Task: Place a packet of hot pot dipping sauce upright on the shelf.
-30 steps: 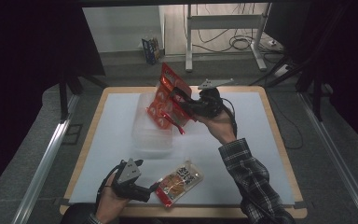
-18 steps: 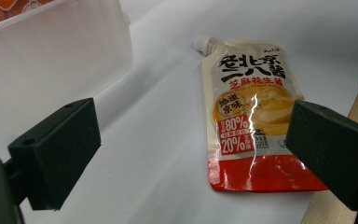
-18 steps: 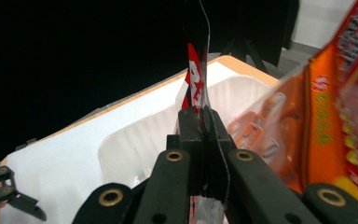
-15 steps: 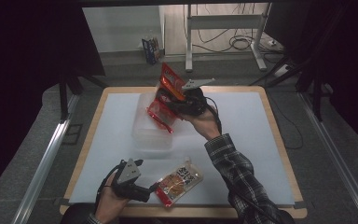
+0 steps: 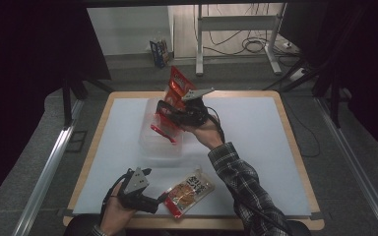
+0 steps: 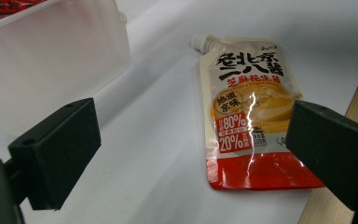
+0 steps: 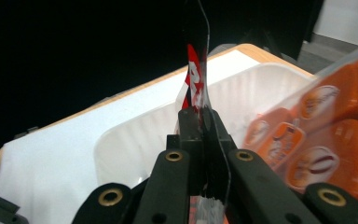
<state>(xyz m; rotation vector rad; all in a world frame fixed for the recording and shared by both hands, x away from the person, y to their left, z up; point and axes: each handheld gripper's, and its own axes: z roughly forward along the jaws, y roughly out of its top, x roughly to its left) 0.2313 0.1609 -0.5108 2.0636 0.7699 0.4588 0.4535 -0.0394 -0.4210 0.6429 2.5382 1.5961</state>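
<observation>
Right gripper (image 5: 163, 109), frame centre: clamped on red snack bag (image 5: 173, 101) over clear bin (image 5: 150, 142). Left gripper (image 5: 163, 198), lower left: jaws spread, empty, beside sauce pouch (image 5: 189, 191).

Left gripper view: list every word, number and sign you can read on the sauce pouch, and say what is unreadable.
On the sauce pouch:
"老北京二八酱", large black characters at the top.
"芝麻花生酱", red line beneath.
"地道京味", in the yellow round badge.
"80%" and "20%", white on the red panel.
Small print beside the percentages and the corner logo at top right: too small to read.
</observation>
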